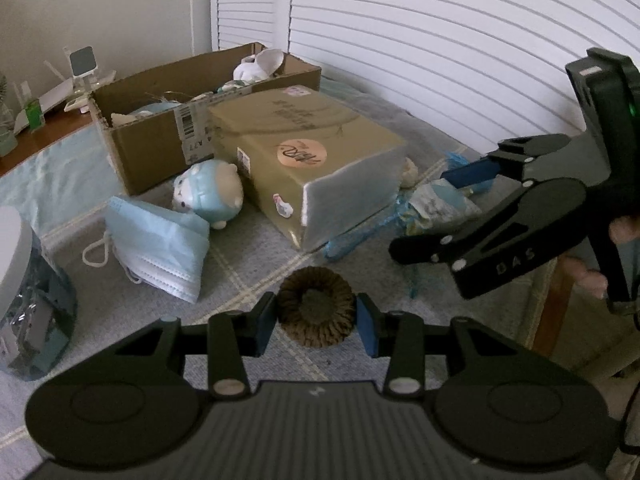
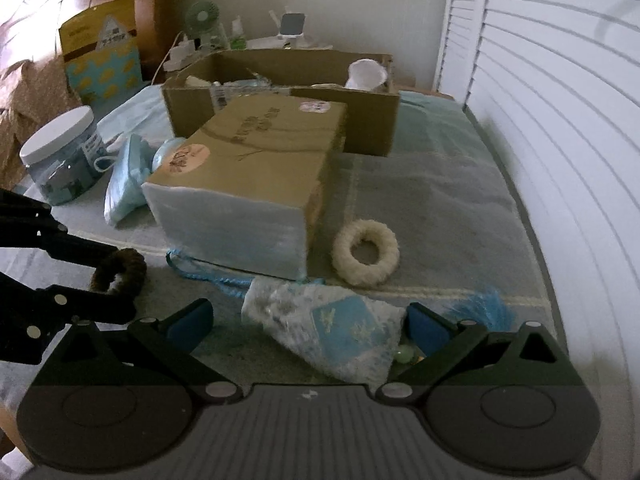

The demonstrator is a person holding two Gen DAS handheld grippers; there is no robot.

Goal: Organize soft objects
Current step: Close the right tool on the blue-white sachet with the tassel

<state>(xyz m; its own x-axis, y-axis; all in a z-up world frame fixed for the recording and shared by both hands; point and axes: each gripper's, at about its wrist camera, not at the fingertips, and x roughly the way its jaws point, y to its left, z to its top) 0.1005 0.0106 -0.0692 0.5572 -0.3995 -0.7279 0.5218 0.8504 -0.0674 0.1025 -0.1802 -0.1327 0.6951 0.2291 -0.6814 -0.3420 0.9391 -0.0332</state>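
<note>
Low in the left wrist view, the left hand-held gripper (image 1: pixel 316 322) is pinched on a brown scrunchie (image 1: pixel 315 312) over the bed (image 2: pixel 420 188). The right hand-held gripper (image 2: pixel 308 326) stands wide around a blue patterned pouch (image 2: pixel 328 332), not gripping it. The open cardboard box (image 1: pixel 156 136), upper left, already holds some things. By my reckoning most remains: cream scrunchie (image 2: pixel 366 252), plush toy (image 1: pixel 210 194), face masks (image 1: pixel 160 246).

L gripper (image 1: pixel 316 316) fingers (image 1: pixel 366 322) clamping brown scrunchie (image 1: pixel 316 312), R gripper (image 1: pixel 440 210) open
</note>
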